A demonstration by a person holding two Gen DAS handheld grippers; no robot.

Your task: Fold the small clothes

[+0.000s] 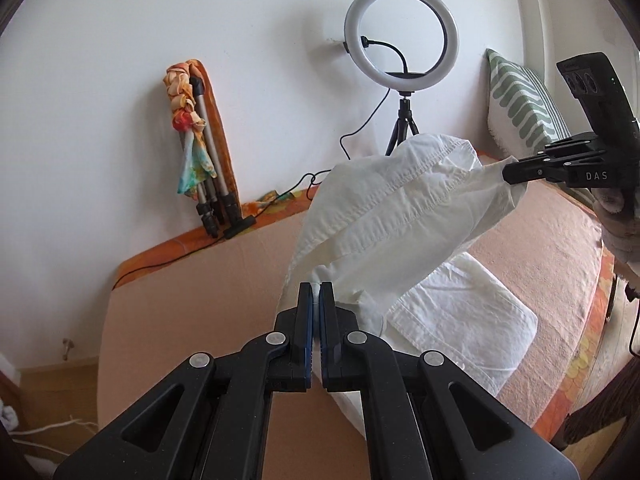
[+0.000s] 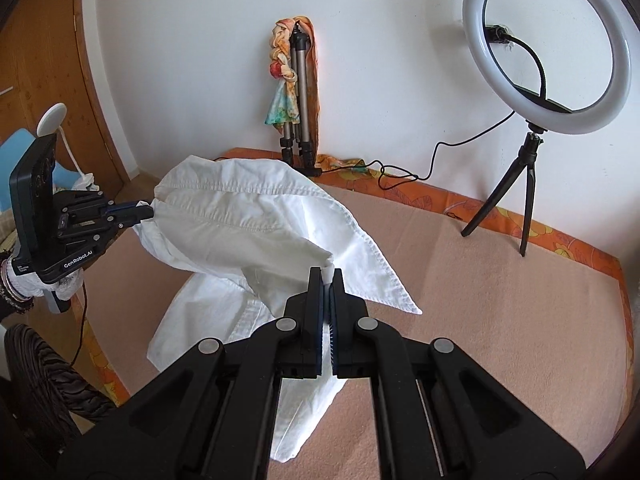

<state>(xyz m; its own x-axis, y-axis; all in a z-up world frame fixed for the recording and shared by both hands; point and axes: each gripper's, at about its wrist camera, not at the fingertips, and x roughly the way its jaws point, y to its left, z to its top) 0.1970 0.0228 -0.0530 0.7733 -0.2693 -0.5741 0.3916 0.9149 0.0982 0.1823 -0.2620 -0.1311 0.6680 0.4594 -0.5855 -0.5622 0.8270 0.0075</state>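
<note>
left gripper (image 1: 316,292) and right gripper (image 2: 327,280) are each clenched on an edge of the white garment (image 2: 256,216), lifted and stretched between them (lower part draped on the pink bed cover (image 2: 500,300)).

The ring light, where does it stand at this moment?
The ring light stands on a small black tripod at the far right of the bed, against the white wall, right of the leaning tripod with a colourful scarf.
</note>
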